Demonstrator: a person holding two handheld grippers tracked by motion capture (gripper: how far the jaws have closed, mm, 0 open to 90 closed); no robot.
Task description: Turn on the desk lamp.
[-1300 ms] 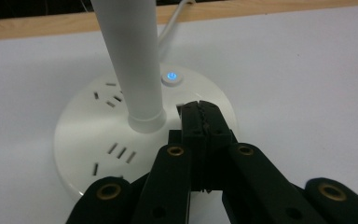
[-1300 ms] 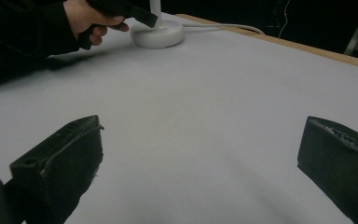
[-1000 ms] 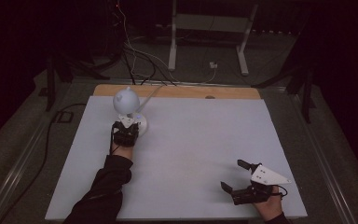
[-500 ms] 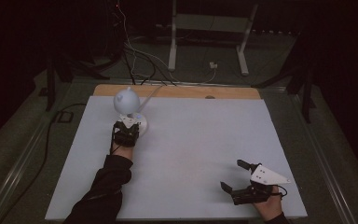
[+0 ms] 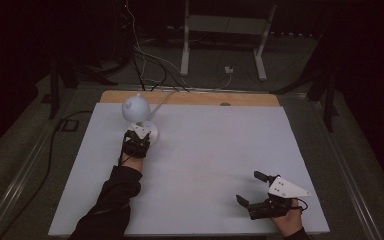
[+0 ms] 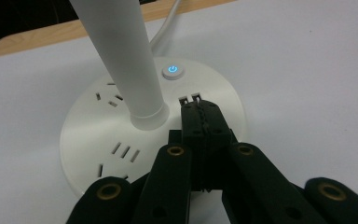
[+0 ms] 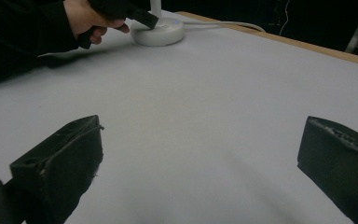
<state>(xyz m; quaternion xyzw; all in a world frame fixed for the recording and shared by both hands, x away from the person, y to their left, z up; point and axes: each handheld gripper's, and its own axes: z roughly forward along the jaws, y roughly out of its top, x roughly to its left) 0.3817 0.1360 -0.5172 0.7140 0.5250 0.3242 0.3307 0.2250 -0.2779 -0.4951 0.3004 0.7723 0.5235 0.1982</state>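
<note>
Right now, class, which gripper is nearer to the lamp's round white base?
Left. The left gripper, fingers shut, is over the lamp base by its power button. The right gripper, open, is far across the table.

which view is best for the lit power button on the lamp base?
Left gripper view: the round blue-lit power button sits sharp on the white round lamp base. High view shows a faint blue dot; right gripper view a distant bluish speck.
</note>
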